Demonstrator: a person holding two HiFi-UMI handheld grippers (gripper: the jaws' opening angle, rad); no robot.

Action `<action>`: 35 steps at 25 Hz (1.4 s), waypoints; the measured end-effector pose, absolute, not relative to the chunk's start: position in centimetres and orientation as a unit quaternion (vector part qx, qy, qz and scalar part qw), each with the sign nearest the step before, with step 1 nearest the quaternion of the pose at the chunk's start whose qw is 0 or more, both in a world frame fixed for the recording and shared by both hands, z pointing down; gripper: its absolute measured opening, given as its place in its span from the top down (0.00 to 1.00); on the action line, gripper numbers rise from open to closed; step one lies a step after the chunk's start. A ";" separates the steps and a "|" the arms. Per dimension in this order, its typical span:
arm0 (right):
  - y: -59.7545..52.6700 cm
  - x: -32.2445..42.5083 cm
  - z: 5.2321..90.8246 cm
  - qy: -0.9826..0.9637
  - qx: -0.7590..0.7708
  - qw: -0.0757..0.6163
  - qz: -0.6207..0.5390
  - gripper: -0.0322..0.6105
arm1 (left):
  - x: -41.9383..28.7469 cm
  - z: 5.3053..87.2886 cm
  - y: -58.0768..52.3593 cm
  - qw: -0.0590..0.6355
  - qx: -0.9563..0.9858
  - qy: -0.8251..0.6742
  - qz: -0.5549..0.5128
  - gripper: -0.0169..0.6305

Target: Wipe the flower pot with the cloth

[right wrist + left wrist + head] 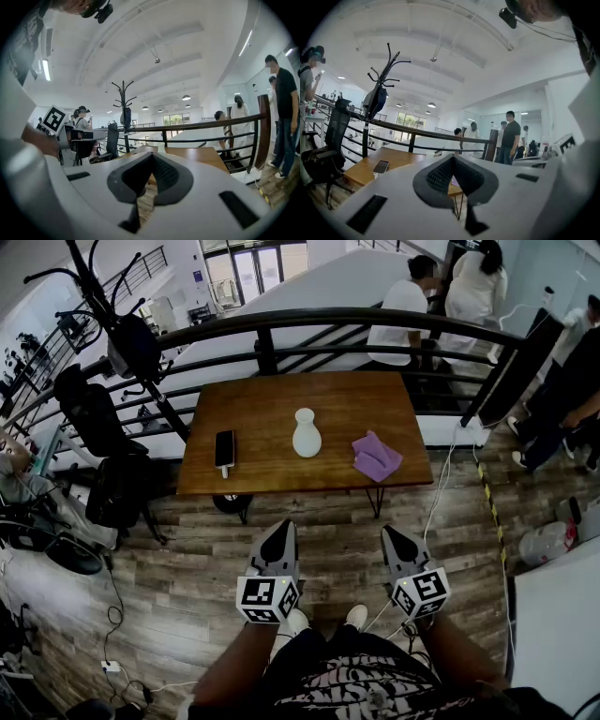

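A white flower pot point(307, 434), shaped like a vase, stands upright in the middle of the wooden table point(272, 409). To its right a crumpled purple cloth point(376, 456) lies on the table. Both grippers hang close to my body over the floor, well short of the table. My left gripper point(281, 529) is shut and empty, and so is my right gripper point(390, 532). In the left gripper view the shut left gripper point(453, 158) covers most of the table; only a sliver of the cloth point(454, 181) shows. In the right gripper view the right gripper point(151, 156) is shut, with the table point(199, 154) beyond.
A black phone point(225, 447) lies on the table's left part. A black railing point(281, 324) runs behind the table, with people past it and at the right. A coat stand point(122, 324) and office chairs point(98, 418) stand left. Cables point(436, 493) trail over the wood floor.
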State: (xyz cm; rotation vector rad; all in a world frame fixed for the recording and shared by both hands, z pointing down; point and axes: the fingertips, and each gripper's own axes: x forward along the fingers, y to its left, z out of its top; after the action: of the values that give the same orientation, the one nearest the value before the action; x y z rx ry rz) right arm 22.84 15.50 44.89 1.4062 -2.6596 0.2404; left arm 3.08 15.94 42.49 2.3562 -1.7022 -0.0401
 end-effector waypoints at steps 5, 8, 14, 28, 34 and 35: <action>15.2 21.6 44.8 -0.882 0.460 0.066 0.077 0.95 | 2.2 42.5 15.7 0.121 0.805 -0.580 -0.015 0.97; 15.0 21.0 44.8 -0.881 0.462 0.070 0.076 0.95 | 1.6 42.7 15.5 0.126 0.806 -0.579 -0.015 0.97; 14.1 19.6 44.9 -0.871 0.478 0.051 0.097 0.95 | -0.4 43.0 14.7 0.131 0.810 -0.571 -0.014 0.97; 13.6 15.0 44.3 -0.852 0.512 0.079 0.070 0.95 | -3.8 44.7 13.1 0.146 0.839 -0.525 -0.016 0.97; 10.9 15.4 44.3 -0.845 0.523 0.084 0.070 0.95 | -4.3 45.1 10.7 0.148 0.842 -0.518 -0.010 0.97; 10.3 15.5 44.4 -0.845 0.524 0.083 0.071 0.95 | -4.4 45.3 10.1 0.148 0.842 -0.519 -0.007 0.97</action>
State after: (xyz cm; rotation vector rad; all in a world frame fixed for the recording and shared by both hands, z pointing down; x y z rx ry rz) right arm 15.48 10.27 44.43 1.5630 -2.5227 0.2119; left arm -4.40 10.13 45.26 2.4209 -1.4926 -0.0197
